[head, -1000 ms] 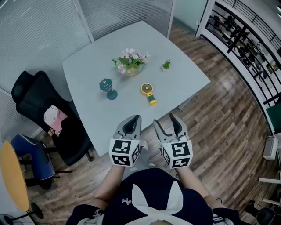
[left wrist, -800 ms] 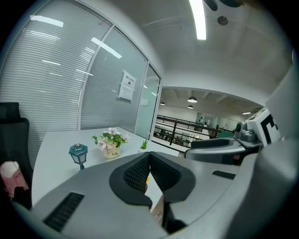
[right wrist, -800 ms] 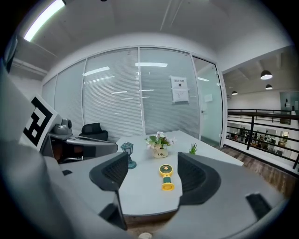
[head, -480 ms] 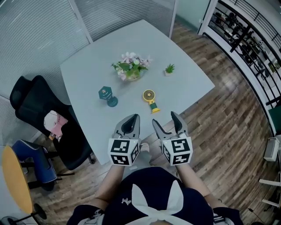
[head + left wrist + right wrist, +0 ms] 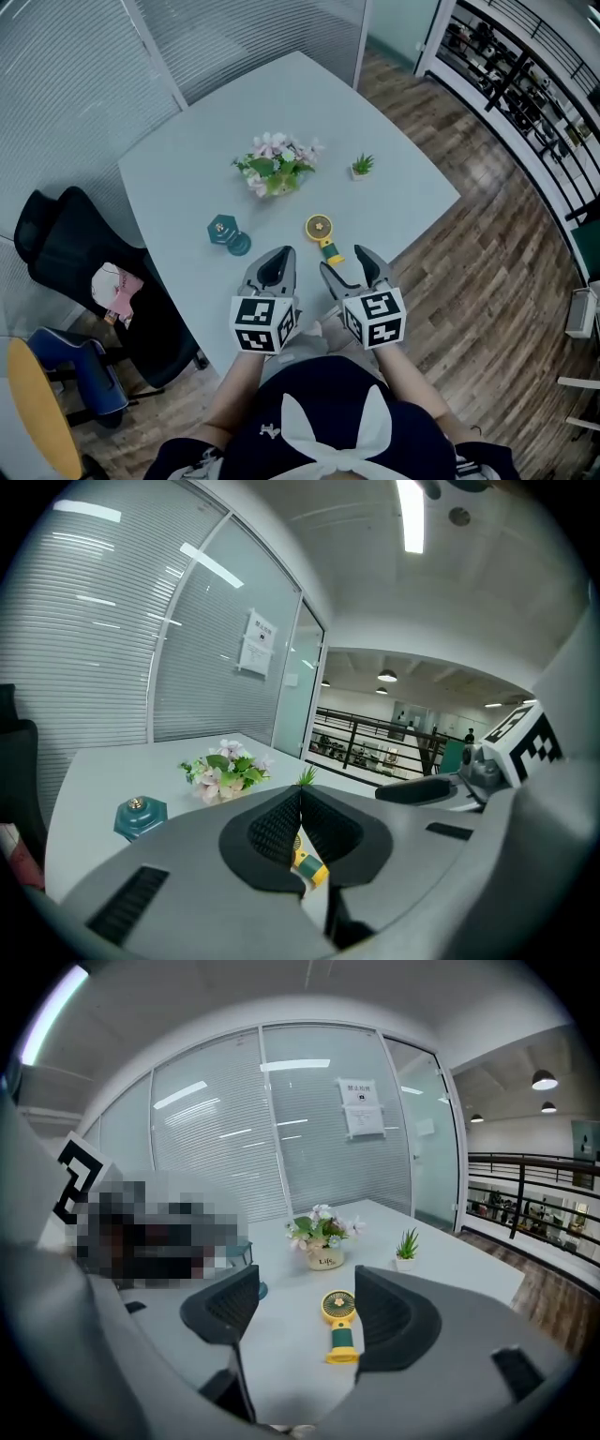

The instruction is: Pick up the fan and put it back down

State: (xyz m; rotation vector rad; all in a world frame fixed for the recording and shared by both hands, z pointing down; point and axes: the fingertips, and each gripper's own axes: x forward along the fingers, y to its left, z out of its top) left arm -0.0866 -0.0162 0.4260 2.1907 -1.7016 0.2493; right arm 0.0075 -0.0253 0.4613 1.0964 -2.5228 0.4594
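Tabletop (image 5: 178,178), pale grey and smooth, stands in a room with a wood-plank floor (image 5: 487,244) and glass walls (image 5: 84,66) hung with blinds. The fan (image 5: 322,234) lies flat near the table's close edge, round yellow head away from me, green handle toward me. My left gripper (image 5: 281,255) hovers at that edge, ribbed black jaws pressed together on nothing. My right gripper (image 5: 344,261) points at the fan. Its jaws have just been opening, then easing in slightly, and stand wide apart, with the fan just ahead, untouched.
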